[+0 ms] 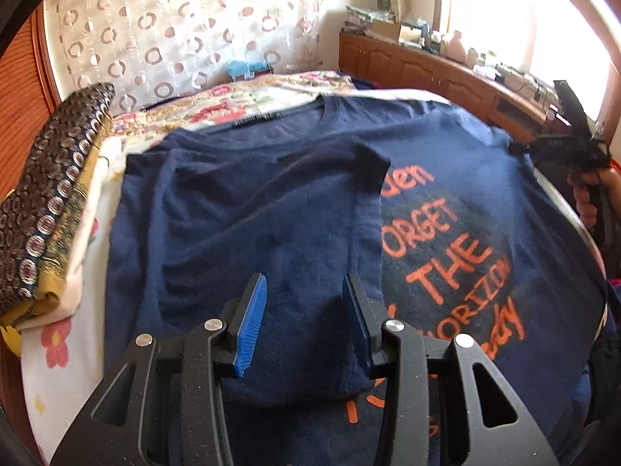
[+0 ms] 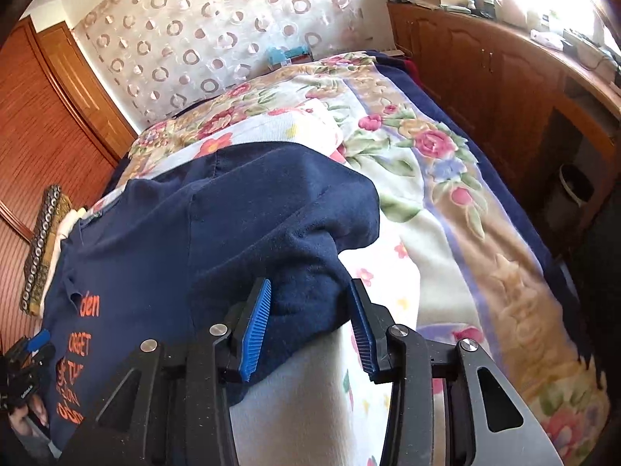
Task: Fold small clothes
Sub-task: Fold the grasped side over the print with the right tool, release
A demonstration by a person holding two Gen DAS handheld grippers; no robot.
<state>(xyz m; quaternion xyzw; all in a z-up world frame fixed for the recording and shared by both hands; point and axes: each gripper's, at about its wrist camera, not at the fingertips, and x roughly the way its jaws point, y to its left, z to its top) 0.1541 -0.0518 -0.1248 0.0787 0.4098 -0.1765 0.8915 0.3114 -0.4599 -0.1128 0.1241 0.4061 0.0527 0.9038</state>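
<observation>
A navy T-shirt [image 1: 295, 209] with orange lettering lies spread on the bed. Its left side is folded over the middle, covering part of the print. My left gripper [image 1: 306, 310] is open just above the folded panel, with nothing between the jaws. In the right wrist view the shirt's right sleeve [image 2: 310, 209] lies bunched at the shirt's edge. My right gripper [image 2: 310, 318] is open with its jaws either side of that sleeve cloth. The right gripper also shows in the left wrist view [image 1: 559, 143] at the shirt's far right edge.
A folded patterned cloth stack [image 1: 50, 202] lies at the bed's left edge. A floral blanket [image 2: 446, 178] covers the bed to the right of the shirt. A wooden cabinet [image 2: 504, 77] with clutter runs along the right wall. A wardrobe [image 2: 46, 124] stands left.
</observation>
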